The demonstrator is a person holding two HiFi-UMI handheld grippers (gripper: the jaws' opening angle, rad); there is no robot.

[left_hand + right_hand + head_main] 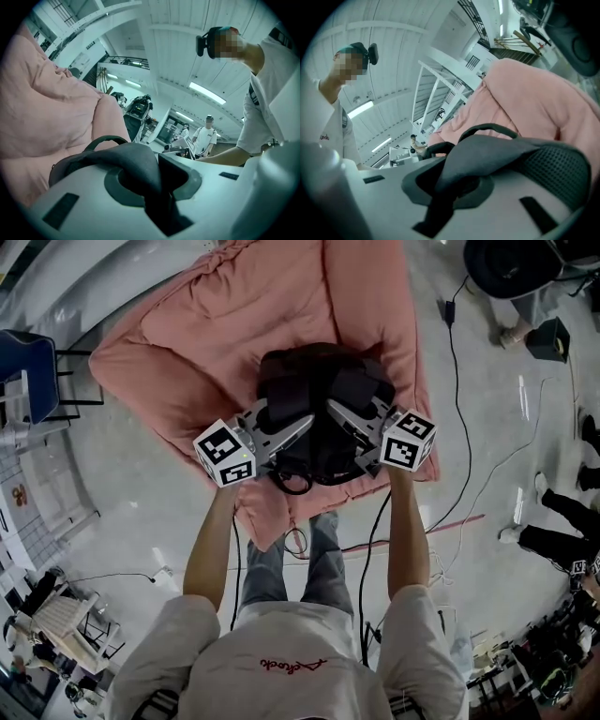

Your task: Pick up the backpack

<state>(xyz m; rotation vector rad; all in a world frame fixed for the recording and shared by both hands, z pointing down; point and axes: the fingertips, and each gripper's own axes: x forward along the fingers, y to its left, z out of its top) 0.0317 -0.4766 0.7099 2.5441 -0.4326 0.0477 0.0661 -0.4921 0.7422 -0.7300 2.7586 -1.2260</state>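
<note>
Grip step, I reckon: left tool [298, 427] nearly closed, pinching the left strap [136, 161]; right tool [339, 412] likewise on the right strap [497, 157]. Backpack [319, 381] rests on the pink quilt [187, 334]. Next: lift both evenly.

Head view looks steeply down; close gripper views share the backpack [311, 369].

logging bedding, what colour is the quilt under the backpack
The quilt is pink, clearest in the head view.
</note>
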